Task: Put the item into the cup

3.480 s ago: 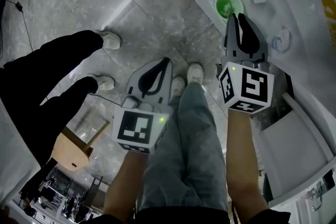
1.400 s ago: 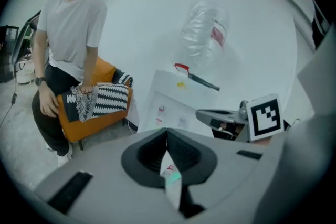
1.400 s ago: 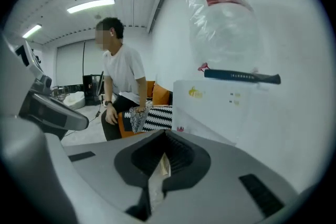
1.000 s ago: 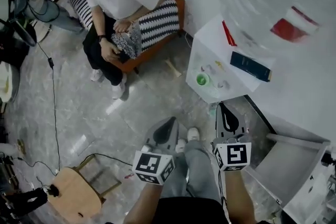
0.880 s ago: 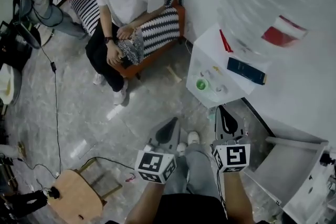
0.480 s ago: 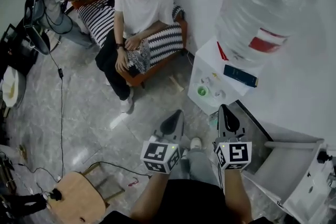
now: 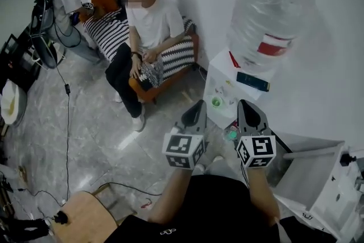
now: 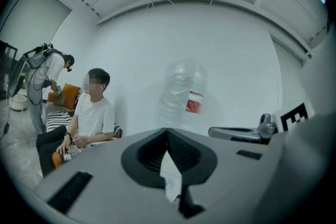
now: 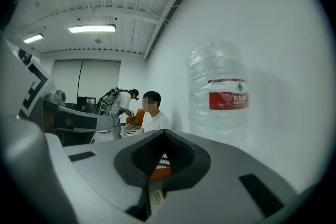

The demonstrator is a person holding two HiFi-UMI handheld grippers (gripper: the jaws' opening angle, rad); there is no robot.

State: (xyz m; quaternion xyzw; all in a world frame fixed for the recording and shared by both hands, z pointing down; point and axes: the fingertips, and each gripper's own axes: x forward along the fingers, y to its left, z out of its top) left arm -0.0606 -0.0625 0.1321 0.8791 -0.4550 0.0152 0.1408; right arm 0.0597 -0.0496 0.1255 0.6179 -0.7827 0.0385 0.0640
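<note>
both my claws are pinched shut and hold nothing. my left claw (image 7: 197, 108) and my right claw (image 7: 245, 106) point out in front of me, side by side, up in the air. the green cup (image 7: 216, 102) sits on the white water stand (image 7: 226, 75), under the big bottle (image 7: 264, 20). from above it shows between my two claw tips, but it is well apart from them. the thing that goes in the cup is too small for me to pick out. i think i must step close first, find it, open one claw wide, and go slow so i don't bump the cup.
</note>
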